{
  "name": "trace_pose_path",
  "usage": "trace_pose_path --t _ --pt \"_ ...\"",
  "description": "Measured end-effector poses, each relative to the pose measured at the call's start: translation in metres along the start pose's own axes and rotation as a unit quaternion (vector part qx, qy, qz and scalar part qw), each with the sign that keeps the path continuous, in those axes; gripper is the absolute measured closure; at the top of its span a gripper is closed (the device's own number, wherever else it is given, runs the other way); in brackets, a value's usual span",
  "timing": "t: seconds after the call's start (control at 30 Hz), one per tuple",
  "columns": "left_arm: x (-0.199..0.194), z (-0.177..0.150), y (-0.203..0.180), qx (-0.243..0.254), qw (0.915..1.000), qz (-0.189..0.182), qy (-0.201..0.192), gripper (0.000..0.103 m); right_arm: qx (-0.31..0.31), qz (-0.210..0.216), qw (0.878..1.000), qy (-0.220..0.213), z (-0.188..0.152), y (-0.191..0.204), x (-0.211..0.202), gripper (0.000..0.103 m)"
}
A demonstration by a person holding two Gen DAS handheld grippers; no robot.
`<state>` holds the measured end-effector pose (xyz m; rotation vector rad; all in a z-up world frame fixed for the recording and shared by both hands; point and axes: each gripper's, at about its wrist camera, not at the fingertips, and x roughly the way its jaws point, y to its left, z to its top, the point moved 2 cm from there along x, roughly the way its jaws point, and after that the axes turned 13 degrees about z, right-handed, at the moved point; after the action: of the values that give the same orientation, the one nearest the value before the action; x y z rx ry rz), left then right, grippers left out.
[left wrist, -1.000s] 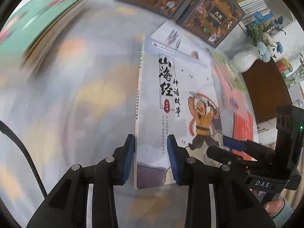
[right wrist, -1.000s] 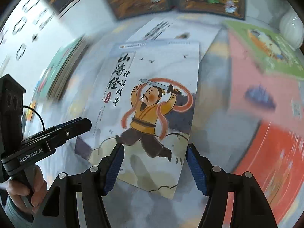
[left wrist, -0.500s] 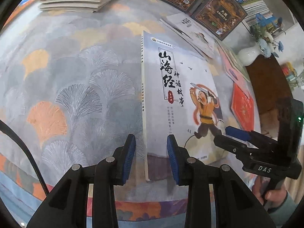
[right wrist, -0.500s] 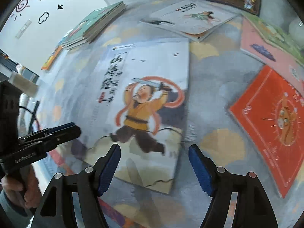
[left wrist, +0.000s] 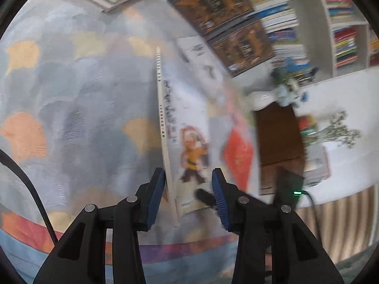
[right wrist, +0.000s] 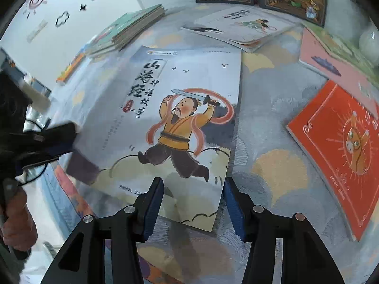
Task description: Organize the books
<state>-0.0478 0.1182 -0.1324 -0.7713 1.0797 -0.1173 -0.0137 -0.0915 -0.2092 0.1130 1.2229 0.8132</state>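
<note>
A picture book (right wrist: 180, 108) with a sword-swinging figure in yellow on its cover sits on the patterned carpet (right wrist: 279, 172), its near edge raised over a shadow. My right gripper (right wrist: 192, 201) straddles its near right corner. The jaws are closing and the pads are not pressing on it. The left wrist view is blurred and shows the book (left wrist: 189, 142) nearly edge-on, spine towards the left pad. My left gripper (left wrist: 188, 196) has the near corner between opening jaws, with a gap to the right pad. The left gripper (right wrist: 54, 139) appears blurred at the book's left corner.
A stack of books (right wrist: 132, 26) with a green cover on top lies at the back left. A red book (right wrist: 338, 151), a pink book (right wrist: 331, 71) and white books (right wrist: 241, 26) lie around. Two dark ornate books (left wrist: 213, 4) lean on a full bookshelf (left wrist: 331, 11). A white vase (left wrist: 260, 98) stands at the right.
The left view has swung and rolled, so the book now looks tipped up on its spine side. The right jaws have narrowed around the book's corner. The left jaws have widened a little.
</note>
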Motion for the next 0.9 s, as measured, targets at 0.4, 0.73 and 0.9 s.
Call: trace_pose_path --t 0.4,0.73,0.9 --pt "0.035 -0.005 0.009 0.002 0.994 0.106 0.028 0.09 -0.015 -0.009 1.0 -0.006 -0.005 0.004 -0.001 0.048" --pt "0.032 0.001 -0.012 -0.019 0.9988 0.035 0.027 0.09 0.066 0.074 0.995 -0.002 -0.004 -0.019 -0.015 0.045" --pt "0.029 0.01 -0.008 -0.087 0.9939 -0.04 0.054 0.09 0.185 0.191 0.964 -0.01 -0.01 -0.053 -0.021 0.044"
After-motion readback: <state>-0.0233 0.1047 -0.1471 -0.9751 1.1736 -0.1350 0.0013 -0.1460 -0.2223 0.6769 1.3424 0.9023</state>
